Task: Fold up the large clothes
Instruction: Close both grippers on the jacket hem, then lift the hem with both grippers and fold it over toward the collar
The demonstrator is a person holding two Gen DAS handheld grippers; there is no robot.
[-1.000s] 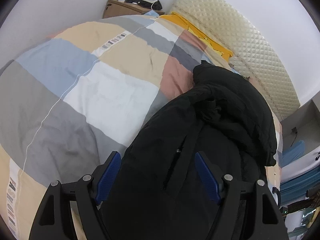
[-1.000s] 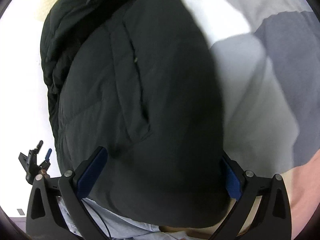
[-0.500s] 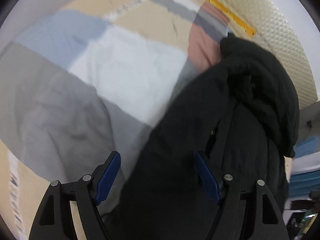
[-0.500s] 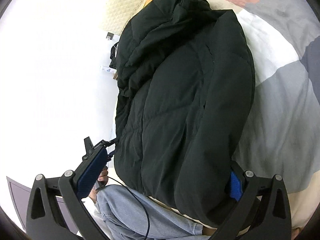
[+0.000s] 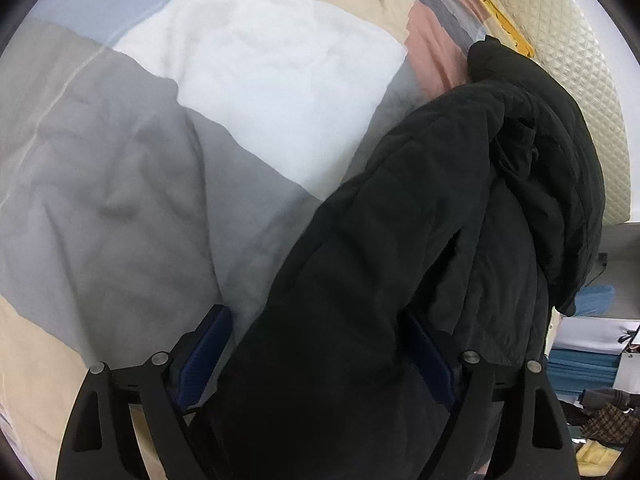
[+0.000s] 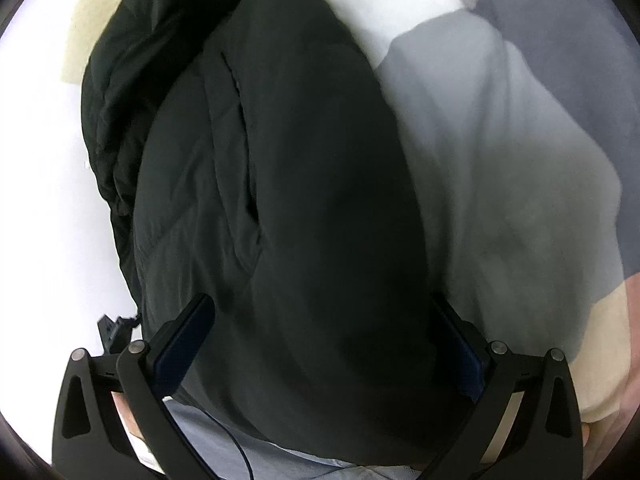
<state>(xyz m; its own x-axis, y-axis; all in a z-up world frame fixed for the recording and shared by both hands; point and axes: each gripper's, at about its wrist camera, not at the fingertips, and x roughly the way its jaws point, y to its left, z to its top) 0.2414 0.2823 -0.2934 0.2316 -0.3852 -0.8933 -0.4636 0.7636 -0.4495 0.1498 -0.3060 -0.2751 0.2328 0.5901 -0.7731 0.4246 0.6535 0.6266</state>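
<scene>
A black padded jacket (image 5: pixel 440 220) lies folded lengthways on the bed, its bunched hood end toward the cream headboard. My left gripper (image 5: pixel 316 356) points down at the near end, and its jaws are opening. The jacket's folded edge lies between the blue pads (image 5: pixel 204 354), with a gap on the left side. In the right wrist view the jacket (image 6: pixel 280 160) fills the middle. My right gripper (image 6: pixel 320 352) stands wide over its near end. The bulk sits between the fingers and hides part of the right pad (image 6: pixel 464 364).
A patchwork quilt (image 5: pixel 200 160) in grey, white, blue and beige covers the bed, also seen as quilt (image 6: pixel 500 160). A quilted cream headboard (image 5: pixel 580 80) runs along the far right. Blue shelves with clutter (image 5: pixel 584 360) stand at right. A person's jeans leg (image 6: pixel 224 448) is below the jacket.
My left gripper has sunk closer to the jacket and tipped further down, and its pads stand wider apart. The right gripper drew back half a second ago and is close over the jacket again.
</scene>
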